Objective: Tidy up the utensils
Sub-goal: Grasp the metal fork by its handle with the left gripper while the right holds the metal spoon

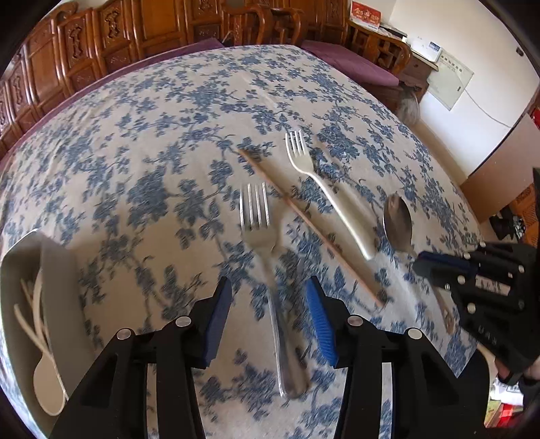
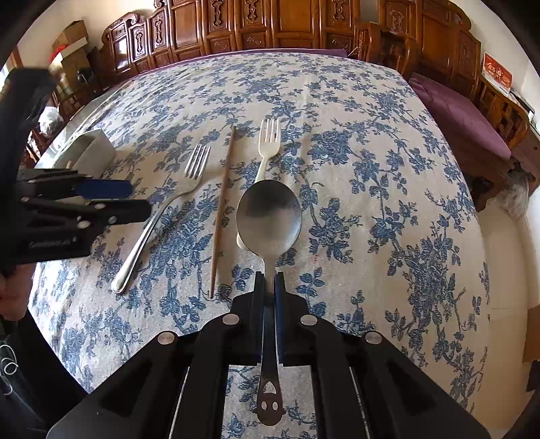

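Right gripper [image 2: 269, 282] clamps the metal spoon [image 2: 269, 216]; left gripper [image 1: 268, 315] straddles the metal fork [image 1: 266, 256] unclenched, wooden chopstick [image 1: 310, 226] just right.

We count two forks [image 2: 194, 165] [image 2: 269, 140], one metal and one white. We see one spoon [image 2: 269, 216] and one chopstick [image 2: 222, 209].

The tablecloth [image 2: 371, 189] is cream with a blue flower pattern. On it lie a silver metal fork [image 2: 158, 216], a brown wooden chopstick [image 2: 222, 209] and a cream-white plastic fork [image 1: 324, 189]. The spoon [image 2: 269, 216] is grey metal, the grey container [image 1: 57, 277] holds pale utensils, and the cabinets [image 2: 270, 23] are carved reddish-brown wood.
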Demonstrator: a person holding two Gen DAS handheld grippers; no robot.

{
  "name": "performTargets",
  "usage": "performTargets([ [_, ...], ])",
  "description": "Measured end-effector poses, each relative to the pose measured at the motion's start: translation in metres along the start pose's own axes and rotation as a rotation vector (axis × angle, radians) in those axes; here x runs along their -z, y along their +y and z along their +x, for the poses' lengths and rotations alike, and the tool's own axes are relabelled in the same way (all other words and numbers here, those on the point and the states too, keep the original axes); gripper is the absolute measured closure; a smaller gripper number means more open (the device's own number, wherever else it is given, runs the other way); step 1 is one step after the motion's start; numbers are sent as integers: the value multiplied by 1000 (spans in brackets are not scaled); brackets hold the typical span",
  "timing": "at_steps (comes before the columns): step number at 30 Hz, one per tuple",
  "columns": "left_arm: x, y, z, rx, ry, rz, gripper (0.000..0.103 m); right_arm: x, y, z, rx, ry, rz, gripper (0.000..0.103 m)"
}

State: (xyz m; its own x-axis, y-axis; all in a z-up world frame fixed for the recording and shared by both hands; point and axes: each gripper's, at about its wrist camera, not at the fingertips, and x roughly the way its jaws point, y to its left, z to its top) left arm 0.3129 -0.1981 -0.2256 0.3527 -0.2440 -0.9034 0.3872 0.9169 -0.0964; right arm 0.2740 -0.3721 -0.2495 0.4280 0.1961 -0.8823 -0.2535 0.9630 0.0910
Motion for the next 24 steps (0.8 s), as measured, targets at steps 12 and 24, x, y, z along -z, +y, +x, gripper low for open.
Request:
performTargets([
  [12, -4, 2, 28, -28, 101, -20, 75, 0, -1, -2, -9, 2, 29, 96],
  [24, -2, -10, 27, -79, 123, 50, 97, 4, 10, -8, 3, 0, 21, 96],
])
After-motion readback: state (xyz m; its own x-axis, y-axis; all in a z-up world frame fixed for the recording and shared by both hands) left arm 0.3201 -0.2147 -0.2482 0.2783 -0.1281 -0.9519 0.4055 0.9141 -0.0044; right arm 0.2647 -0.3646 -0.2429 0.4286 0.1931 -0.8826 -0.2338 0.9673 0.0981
